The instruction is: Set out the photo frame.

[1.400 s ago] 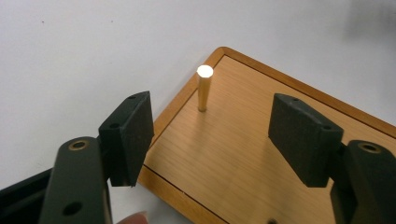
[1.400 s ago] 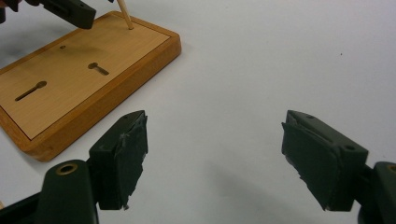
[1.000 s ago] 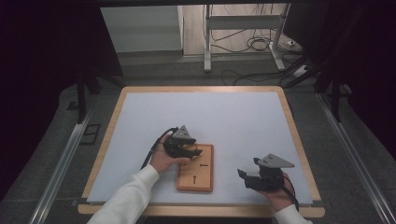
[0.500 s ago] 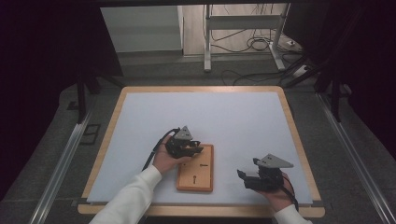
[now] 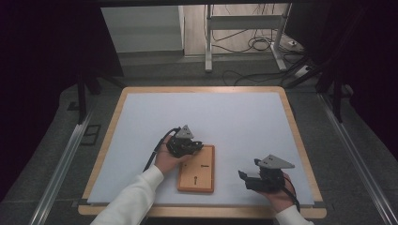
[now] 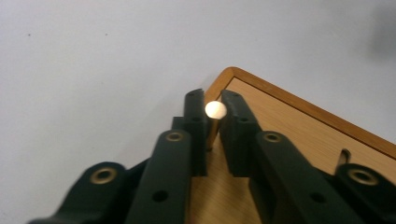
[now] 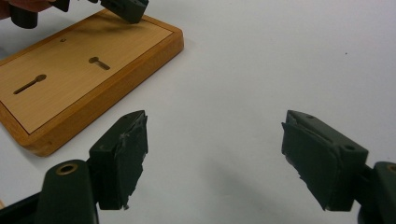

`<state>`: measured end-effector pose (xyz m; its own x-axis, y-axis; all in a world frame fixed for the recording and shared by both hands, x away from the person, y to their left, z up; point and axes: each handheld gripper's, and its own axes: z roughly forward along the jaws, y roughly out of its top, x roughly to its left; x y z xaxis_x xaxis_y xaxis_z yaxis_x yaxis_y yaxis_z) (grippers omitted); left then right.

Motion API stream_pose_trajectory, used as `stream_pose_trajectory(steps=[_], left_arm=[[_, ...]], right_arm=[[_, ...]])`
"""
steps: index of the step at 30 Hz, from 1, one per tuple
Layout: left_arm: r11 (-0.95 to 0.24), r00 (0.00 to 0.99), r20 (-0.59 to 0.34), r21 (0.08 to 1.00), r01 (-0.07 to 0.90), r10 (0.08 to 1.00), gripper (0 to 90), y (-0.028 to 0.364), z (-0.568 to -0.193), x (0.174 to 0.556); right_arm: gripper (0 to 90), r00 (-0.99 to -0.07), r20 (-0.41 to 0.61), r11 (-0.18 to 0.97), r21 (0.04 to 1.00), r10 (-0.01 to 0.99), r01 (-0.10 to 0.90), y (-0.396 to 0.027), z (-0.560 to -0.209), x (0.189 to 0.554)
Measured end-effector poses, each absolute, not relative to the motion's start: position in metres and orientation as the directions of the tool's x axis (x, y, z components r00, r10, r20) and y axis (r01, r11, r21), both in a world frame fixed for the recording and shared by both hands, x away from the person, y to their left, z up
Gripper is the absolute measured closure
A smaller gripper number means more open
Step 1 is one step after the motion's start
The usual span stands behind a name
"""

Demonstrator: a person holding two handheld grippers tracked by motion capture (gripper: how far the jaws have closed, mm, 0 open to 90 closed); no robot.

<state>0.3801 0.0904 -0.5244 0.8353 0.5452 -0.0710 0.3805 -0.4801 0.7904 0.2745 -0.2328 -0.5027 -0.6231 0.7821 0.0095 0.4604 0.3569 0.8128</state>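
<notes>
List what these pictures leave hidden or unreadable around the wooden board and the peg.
- Small light wooden peg: its foot in the left gripper view, hidden between the left tool jaws, which have just been closing.
- Flat rectangular wooden board: far corner in the high view, covered by that tool.
- Board's keyhole slots: depth unreadable.
- Right tool: open, nothing between.

The left gripper (image 5: 190, 146) has just been closing, its jaws now pinching tight. The right gripper (image 7: 215, 158) hovers near the worktop's front right corner, jaws spread wide.

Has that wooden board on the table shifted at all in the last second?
No. The wooden board lies at the same spot relative to the table's near rim, in the high view.
</notes>
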Motion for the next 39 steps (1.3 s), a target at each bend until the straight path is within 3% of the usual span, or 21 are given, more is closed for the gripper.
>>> stream_pose_trajectory(steps=[17, 24, 32, 39], left_arm=[[-0.463, 0.839, -0.145, 0.779, 0.424, 0.525, 83.4, 0.095, -0.525, 0.387], [-0.435, 0.832, -0.229, 0.765, 0.475, 0.506, 81.5, 0.099, -0.526, 0.394], [-0.447, 0.824, -0.248, 0.742, 0.499, 0.509, 81.5, 0.097, -0.523, 0.396], [-0.458, 0.824, -0.275, 0.723, 0.517, 0.496, 81.5, 0.098, -0.521, 0.402]], right_arm=[[22.9, -0.631, 0.003, 0.365, 0.814, 0.776, 0.453, -0.232, -0.502, 0.274], [22.0, -0.695, -0.071, 0.445, 0.813, 0.716, 0.375, -0.218, -0.501, 0.267], [18.8, -0.76, -0.187, 0.554, 0.791, 0.622, 0.259, -0.191, -0.498, 0.253], [17.5, -0.795, -0.226, 0.607, 0.766, 0.562, 0.211, -0.171, -0.501, 0.246]])
